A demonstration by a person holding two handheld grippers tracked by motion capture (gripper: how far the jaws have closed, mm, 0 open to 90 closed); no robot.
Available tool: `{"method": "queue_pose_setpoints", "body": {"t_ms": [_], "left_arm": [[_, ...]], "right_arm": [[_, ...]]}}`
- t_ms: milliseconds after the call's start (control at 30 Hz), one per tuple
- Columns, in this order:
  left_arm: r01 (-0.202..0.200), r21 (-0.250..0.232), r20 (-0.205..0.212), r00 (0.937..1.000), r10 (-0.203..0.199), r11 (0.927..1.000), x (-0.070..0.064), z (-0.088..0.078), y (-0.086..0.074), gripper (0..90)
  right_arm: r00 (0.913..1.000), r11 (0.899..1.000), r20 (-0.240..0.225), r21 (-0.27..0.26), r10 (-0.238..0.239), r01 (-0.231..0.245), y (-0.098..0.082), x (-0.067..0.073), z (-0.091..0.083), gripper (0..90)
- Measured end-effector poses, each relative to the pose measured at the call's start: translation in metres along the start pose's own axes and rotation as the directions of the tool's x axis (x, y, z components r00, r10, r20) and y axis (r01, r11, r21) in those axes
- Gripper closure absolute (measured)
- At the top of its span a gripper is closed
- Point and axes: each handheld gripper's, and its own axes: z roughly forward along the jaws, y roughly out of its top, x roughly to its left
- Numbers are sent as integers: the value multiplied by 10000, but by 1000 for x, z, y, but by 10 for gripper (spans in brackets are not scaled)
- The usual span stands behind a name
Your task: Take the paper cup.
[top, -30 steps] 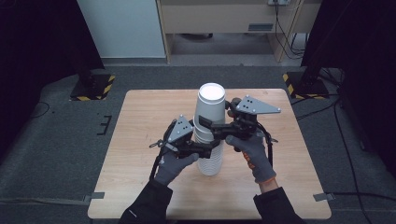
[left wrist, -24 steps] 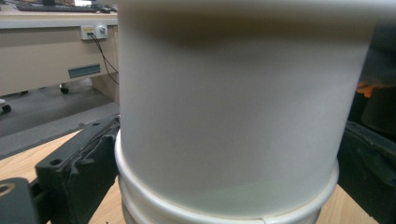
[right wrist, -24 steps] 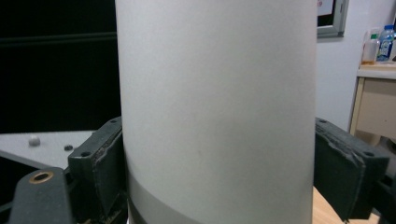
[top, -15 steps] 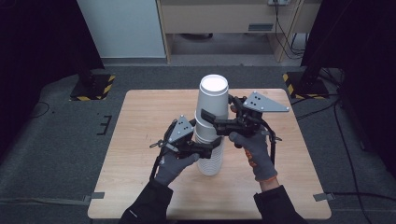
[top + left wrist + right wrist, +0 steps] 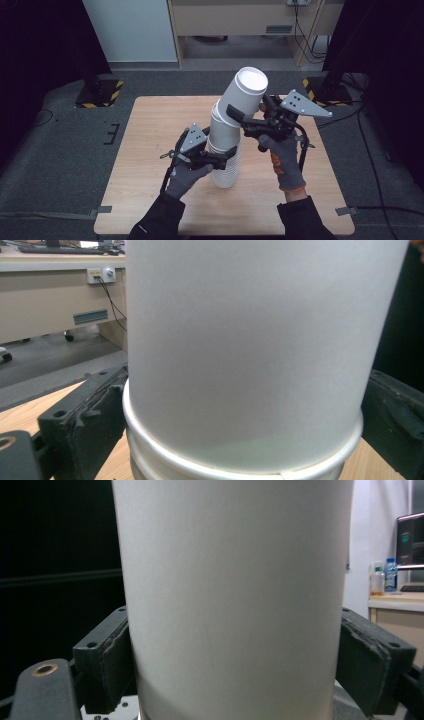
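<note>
Stack of white paper cups [image 5: 223, 167], inverted, is seen standing on the wooden surface [image 5: 150, 150], near its middle. The lower cups are nested tight, rims showing as close rings just above the surface. The upper part of the stack is bent over: the top cup [image 5: 245, 95] is tilted up and to the right, its flat base turned toward the high camera, and it is partly pulled out of the cups beneath.

Left tool [image 5: 227, 156] is clamped on the stack low down, above the packed rims. In the left gripper view the cup wall [image 5: 250, 355] is seen between the two black jaws, with the pads [image 5: 107, 400] pressed against a rolled rim on either side. The tool is held by a gloved left hand [image 5: 187, 176] coming in from the near edge.

Right tool [image 5: 240, 117] is clamped on the top cup, higher and to the right of the left tool. In the right gripper view the white wall [image 5: 235, 600] sits between both pads [image 5: 117, 645], in contact on each side. The gloved right hand [image 5: 285, 160] is raised above the surface; a grey three-cornered plate [image 5: 302, 104] rides on top of this tool.

Around the surface: dark grey carpet [image 5: 65, 165], yellow-and-black striped feet [image 5: 100, 94] at the far corners, a pale cabinet [image 5: 240, 17] beyond.
</note>
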Motion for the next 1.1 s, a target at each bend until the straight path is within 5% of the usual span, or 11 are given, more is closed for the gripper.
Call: {"method": "queue_pose_setpoints", "body": {"t_ms": [433,700,1100], "left_arm": [[-56,-396,3,10000,56,9992,-1,-15,4,41],[-171,-777,-130,9998,161,9968,-2,-32,10,107],[-68,-587,-195,9998,57,9983,-1,-58,-2,156]], "right_arm": [[9941,9995,1064,239,-220,196,6,-24,-36,149],[9886,9986,1498,530,-160,81,-5,-34,-51,148],[9807,9909,1949,1341,-137,-128,-33,-44,-77,147]]}}
